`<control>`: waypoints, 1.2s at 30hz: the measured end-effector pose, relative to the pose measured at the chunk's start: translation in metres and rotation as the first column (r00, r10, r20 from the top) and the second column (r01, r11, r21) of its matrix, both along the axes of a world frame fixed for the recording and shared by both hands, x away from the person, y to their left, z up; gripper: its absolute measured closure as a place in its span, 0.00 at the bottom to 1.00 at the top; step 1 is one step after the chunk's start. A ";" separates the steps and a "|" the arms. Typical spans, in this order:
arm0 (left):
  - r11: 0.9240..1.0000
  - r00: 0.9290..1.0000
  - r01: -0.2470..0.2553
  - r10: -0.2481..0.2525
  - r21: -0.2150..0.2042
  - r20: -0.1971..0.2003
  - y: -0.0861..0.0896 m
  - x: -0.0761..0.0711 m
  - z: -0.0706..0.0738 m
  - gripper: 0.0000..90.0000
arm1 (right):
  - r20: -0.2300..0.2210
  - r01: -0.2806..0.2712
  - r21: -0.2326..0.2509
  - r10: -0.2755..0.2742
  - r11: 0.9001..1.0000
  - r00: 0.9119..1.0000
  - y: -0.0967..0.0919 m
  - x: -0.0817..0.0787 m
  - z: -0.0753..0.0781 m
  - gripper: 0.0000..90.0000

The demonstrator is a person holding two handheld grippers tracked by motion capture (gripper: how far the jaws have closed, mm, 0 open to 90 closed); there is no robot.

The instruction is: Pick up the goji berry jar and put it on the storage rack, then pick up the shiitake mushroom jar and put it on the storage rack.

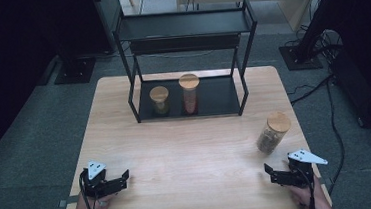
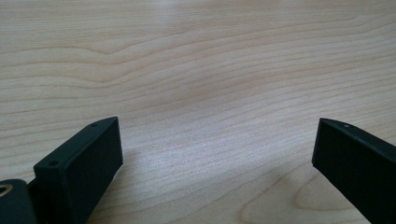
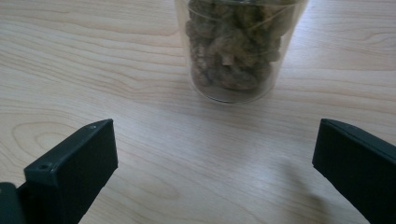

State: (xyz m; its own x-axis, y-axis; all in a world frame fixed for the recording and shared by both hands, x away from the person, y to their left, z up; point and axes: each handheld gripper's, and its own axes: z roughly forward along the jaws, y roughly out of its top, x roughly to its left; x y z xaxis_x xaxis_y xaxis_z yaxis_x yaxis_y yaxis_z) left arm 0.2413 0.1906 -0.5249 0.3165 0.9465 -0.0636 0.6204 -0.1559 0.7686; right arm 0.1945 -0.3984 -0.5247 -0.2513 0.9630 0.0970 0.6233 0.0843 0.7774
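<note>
Clear jar (image 1: 273, 132) stands on the worktop's (image 1: 187, 154) right side, just beyond my right tool (image 1: 275, 173).
Both tools gape wide, empty; the jar looks rigid, slick, breakable, moderately heavy, so I'd grip mid-body under the wooden lid (image 1: 278, 121).

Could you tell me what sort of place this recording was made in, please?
Probably a lab or studio set up for recording, not a kitchen: a lone wooden table stands on grey carpet, with stand bases and cables around it. The black shelf rack and jars look like staged props.
</note>
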 end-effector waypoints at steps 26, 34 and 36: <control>1.000 1.000 -0.008 0.008 0.001 0.006 0.000 -0.001 0.000 0.02 | -0.001 0.096 -0.001 -0.096 0.995 0.995 -0.050 -0.029 -0.001 0.00; 1.000 1.000 -0.006 0.006 0.006 0.004 0.000 -0.001 0.000 0.02 | -0.005 0.091 -0.004 -0.091 0.996 0.996 -0.051 -0.030 -0.001 0.00; 1.000 1.000 -0.010 0.010 0.004 0.005 0.000 -0.001 0.000 0.02 | -0.006 0.091 -0.003 -0.091 0.996 0.996 -0.051 -0.029 -0.001 0.00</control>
State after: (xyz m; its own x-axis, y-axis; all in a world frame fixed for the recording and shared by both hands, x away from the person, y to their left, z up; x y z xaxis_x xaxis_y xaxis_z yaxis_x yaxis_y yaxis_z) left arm 0.2402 0.1901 -0.5247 0.3078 0.9497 -0.0580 0.6178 -0.1531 0.7713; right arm 0.1652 -0.4496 -0.5256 -0.1619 0.9822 0.0955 0.6330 0.0291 0.7736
